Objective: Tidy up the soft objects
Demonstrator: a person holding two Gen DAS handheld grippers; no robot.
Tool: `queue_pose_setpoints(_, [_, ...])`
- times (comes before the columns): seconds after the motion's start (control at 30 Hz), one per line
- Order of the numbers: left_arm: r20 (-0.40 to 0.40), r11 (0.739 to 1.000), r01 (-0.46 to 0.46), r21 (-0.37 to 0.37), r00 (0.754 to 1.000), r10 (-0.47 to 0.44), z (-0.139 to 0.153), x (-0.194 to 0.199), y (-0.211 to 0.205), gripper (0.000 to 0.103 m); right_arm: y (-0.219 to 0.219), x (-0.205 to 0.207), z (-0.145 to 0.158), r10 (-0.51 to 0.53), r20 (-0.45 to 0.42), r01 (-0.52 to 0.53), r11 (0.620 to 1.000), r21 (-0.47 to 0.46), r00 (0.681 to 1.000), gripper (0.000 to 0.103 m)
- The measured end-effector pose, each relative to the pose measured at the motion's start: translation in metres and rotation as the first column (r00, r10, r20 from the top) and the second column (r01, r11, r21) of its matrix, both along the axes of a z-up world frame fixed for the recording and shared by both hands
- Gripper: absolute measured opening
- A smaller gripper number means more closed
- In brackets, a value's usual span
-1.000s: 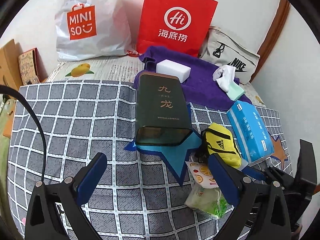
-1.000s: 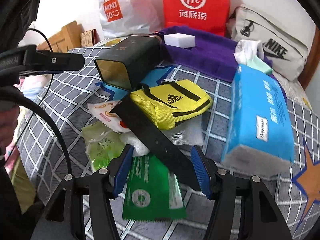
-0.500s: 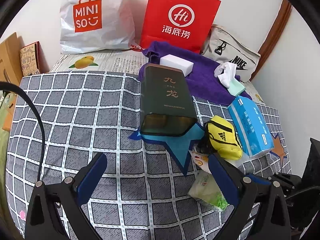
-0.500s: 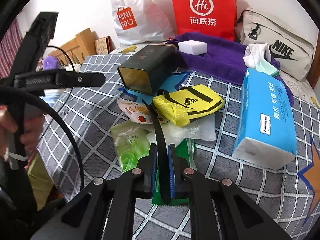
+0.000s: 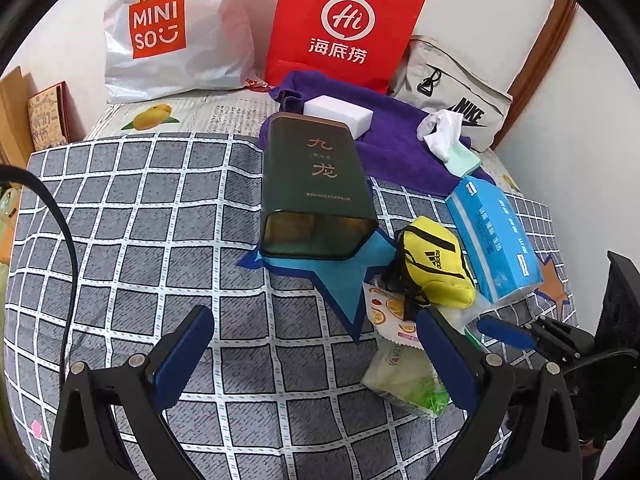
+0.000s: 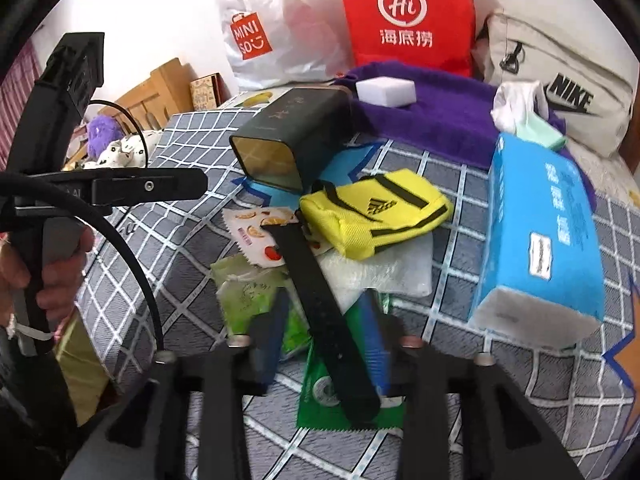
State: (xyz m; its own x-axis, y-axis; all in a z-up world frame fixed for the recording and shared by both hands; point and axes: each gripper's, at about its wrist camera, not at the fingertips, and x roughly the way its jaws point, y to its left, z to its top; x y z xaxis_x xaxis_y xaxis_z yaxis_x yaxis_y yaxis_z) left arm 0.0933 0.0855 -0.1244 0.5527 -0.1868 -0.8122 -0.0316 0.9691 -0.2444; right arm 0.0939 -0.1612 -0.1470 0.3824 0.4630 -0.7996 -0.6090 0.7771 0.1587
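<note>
Two blue fingers of the right hand-held gripper (image 6: 324, 336), pinched on the black strap (image 6: 320, 312) half a second ago, now stand apart either side of it, blurred. The strap runs up to the yellow pouch (image 6: 376, 212), which lies on the bed (image 5: 140, 220) atop snack packets (image 6: 256, 232), beside the blue tissue pack (image 6: 540, 236). The left hand-held gripper (image 5: 316, 356) hovers wide open and empty, pointing at the dark green tin (image 5: 316, 184), which lies on its side, mouth open toward the camera.
</note>
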Motion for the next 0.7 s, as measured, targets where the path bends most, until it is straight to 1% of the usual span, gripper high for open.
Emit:
queue_pose_setpoints(0.07, [0.000, 1.000, 0.005, 0.001, 1.000, -0.005, 0.000, 0.000, -0.001, 0.101, 0.003, 0.002, -0.002, 0.004, 0.014, -0.003, 1.000, -0.022, 1.000, 0.041])
queue_pose_setpoints(0.1, [-0.001, 1.000, 0.005, 0.004, 1.000, -0.005, 0.000, -0.001, -0.002, 0.101, 0.005, 0.003, -0.004, 0.012, 0.007, -0.011, 1.000, -0.029, 1.000, 0.041])
queue_pose_setpoints(0.17, [-0.003, 1.000, 0.005, 0.013, 1.000, -0.005, 0.000, 0.000, -0.003, 0.101, 0.008, 0.006, -0.010, 0.030, -0.021, -0.031, 0.999, -0.032, 0.999, 0.037])
queue_pose_setpoints(0.23, [-0.005, 1.000, 0.002, 0.012, 1.000, -0.002, 0.000, 0.000, -0.002, 0.101, 0.010, 0.009, -0.016, 0.035, -0.041, -0.036, 0.999, -0.030, 0.999, 0.025])
queue_pose_setpoints(0.33, [-0.007, 1.000, 0.001, 0.015, 1.000, -0.001, 0.001, -0.001, -0.002, 0.101, 0.003, 0.011, -0.013, 0.021, -0.084, -0.019, 0.999, 0.028, 0.996, 0.018])
queue_pose_setpoints(0.43, [-0.009, 1.000, 0.000, 0.013, 1.000, 0.000, 0.001, -0.002, -0.002, 0.101, -0.007, 0.004, 0.003, 0.003, -0.055, 0.000, 0.998, 0.056, 0.998, 0.016])
queue_pose_setpoints(0.53, [-0.011, 1.000, 0.003, 0.013, 1.000, -0.003, 0.001, -0.003, -0.004, 0.101, -0.018, -0.003, 0.013, -0.003, -0.056, 0.009, 0.995, 0.100, 0.998, 0.016])
queue_pose_setpoints(0.7, [-0.012, 1.000, 0.016, 0.025, 1.000, -0.016, 0.003, -0.007, -0.010, 0.101, -0.035, -0.010, 0.019, -0.046, -0.039, 0.049, 0.995, 0.088, 0.998, 0.016])
